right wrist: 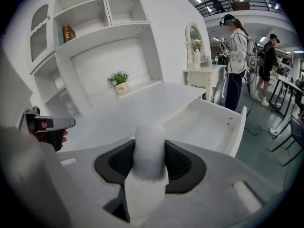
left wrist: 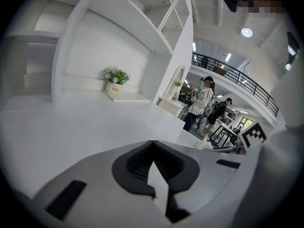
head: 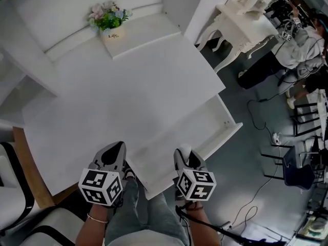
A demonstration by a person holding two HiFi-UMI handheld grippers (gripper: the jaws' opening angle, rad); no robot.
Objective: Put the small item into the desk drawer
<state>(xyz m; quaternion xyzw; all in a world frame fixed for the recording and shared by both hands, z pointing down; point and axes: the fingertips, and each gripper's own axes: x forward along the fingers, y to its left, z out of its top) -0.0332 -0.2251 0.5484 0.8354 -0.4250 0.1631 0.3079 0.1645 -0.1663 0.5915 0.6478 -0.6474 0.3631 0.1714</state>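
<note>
Item [right wrist: 150,139], small and white, sits clamped between right tongs [right wrist: 150,163].

We count one left gripper [head: 117,148], one right gripper [head: 183,152], one small item [right wrist: 149,148], one drawer [head: 195,124], one flower pot [head: 111,32] and two people [right wrist: 236,51].

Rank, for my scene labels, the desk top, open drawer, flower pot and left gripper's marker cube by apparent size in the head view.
1. desk top
2. open drawer
3. flower pot and left gripper's marker cube look alike; the cube is nearer the camera, so unranked.
</note>
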